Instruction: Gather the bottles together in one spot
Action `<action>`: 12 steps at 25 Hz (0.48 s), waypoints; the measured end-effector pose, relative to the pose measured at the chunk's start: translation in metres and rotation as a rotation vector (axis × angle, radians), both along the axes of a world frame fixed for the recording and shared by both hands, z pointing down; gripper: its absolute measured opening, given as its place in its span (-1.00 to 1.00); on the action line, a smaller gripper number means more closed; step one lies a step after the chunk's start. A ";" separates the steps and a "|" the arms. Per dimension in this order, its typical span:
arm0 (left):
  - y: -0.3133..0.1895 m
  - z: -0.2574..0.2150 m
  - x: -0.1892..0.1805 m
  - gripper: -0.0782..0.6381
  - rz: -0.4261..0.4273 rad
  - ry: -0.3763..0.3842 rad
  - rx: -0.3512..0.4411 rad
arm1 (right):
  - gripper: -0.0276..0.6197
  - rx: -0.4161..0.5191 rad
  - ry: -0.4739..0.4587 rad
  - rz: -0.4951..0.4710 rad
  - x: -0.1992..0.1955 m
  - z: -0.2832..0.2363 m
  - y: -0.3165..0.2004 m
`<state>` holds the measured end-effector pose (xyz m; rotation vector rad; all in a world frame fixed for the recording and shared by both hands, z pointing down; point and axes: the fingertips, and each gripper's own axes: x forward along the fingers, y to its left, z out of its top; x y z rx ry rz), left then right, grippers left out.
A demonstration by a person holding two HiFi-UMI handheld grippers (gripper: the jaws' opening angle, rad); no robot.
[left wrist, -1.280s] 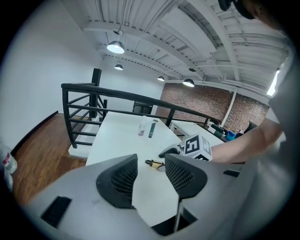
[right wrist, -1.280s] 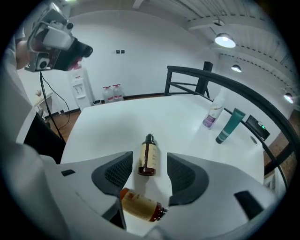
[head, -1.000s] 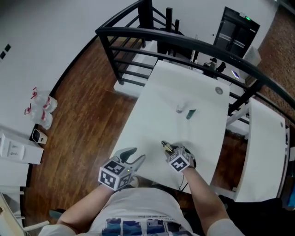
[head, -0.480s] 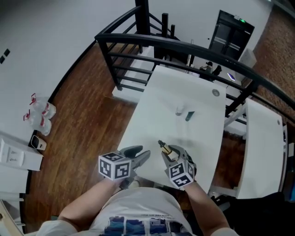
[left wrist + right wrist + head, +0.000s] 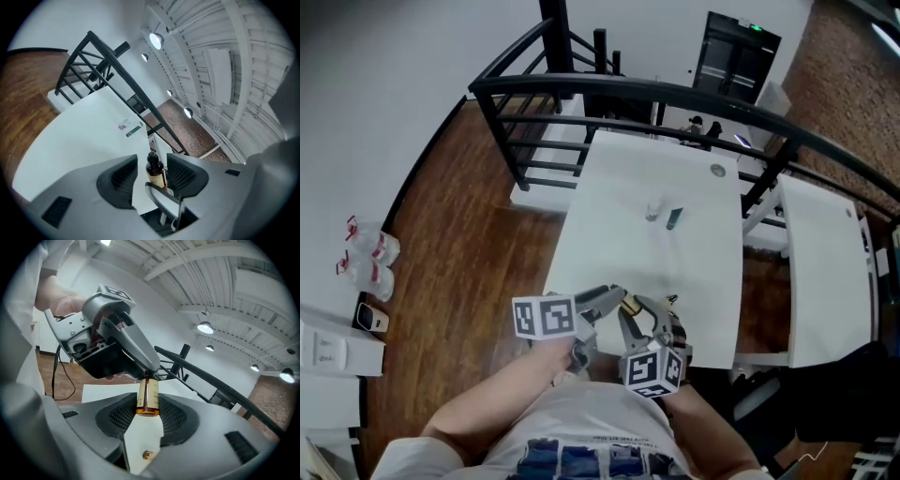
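Observation:
A small amber bottle (image 5: 630, 307) with a black cap hangs over the near edge of the white table (image 5: 694, 272). My right gripper (image 5: 639, 317) is shut on its body (image 5: 147, 395). My left gripper (image 5: 605, 302) reaches in from the left, and its jaws stand around the cap (image 5: 152, 159). Those jaws are opening, and gaps show beside the cap. In the right gripper view the left gripper (image 5: 140, 364) covers the bottle's top. Farther up the table stand a clear bottle (image 5: 653, 210) and a dark green one (image 5: 673, 218), also seen small as the clear bottle (image 5: 123, 124) and green bottle (image 5: 134, 131).
A black railing (image 5: 609, 89) curves round the table's far side. A second white table (image 5: 820, 272) stands at the right. A small round thing (image 5: 716, 170) lies near the far corner. Clear bottles (image 5: 366, 255) and a white box (image 5: 333, 342) sit on the wooden floor at left.
My left gripper has swung right until its jaws surround the cap of the bottle in my right gripper. The right gripper has drawn back toward my body with the bottle.

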<state>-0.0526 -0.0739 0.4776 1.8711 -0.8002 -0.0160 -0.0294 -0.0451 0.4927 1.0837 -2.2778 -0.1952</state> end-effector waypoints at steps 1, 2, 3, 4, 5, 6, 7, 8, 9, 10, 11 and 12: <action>0.002 0.003 0.000 -0.30 -0.002 0.009 -0.018 | -0.43 0.011 0.015 0.013 -0.003 -0.001 0.004; 0.004 0.005 0.000 -0.32 -0.006 0.021 -0.034 | -0.43 0.020 0.028 0.024 -0.005 0.000 0.008; 0.007 0.007 -0.001 -0.33 -0.010 0.029 -0.046 | -0.43 0.023 0.038 0.035 -0.007 0.001 0.013; 0.009 0.009 -0.002 -0.34 -0.012 0.032 -0.052 | -0.43 0.022 0.044 0.046 -0.009 0.001 0.018; 0.011 0.009 -0.003 -0.45 -0.009 0.030 -0.053 | -0.43 0.020 0.047 0.058 -0.011 0.001 0.022; 0.014 0.009 -0.003 -0.46 0.001 0.028 -0.050 | -0.43 0.019 0.049 0.073 -0.013 0.001 0.026; 0.017 0.009 -0.003 -0.46 0.015 0.028 -0.043 | -0.43 0.022 0.051 0.089 -0.013 0.001 0.029; 0.020 0.007 -0.002 -0.46 0.034 0.028 -0.031 | -0.43 0.028 0.054 0.104 -0.013 0.000 0.032; 0.024 0.005 -0.001 -0.46 0.054 0.028 -0.016 | -0.43 0.035 0.058 0.116 -0.012 0.000 0.035; 0.027 0.003 0.000 -0.46 0.075 0.031 0.001 | -0.43 0.043 0.061 0.127 -0.011 -0.001 0.039; 0.031 0.000 0.001 -0.46 0.095 0.040 0.015 | -0.42 0.050 0.064 0.136 -0.011 -0.003 0.042; 0.034 -0.002 0.002 -0.47 0.113 0.052 0.027 | -0.42 0.057 0.066 0.143 -0.011 -0.006 0.045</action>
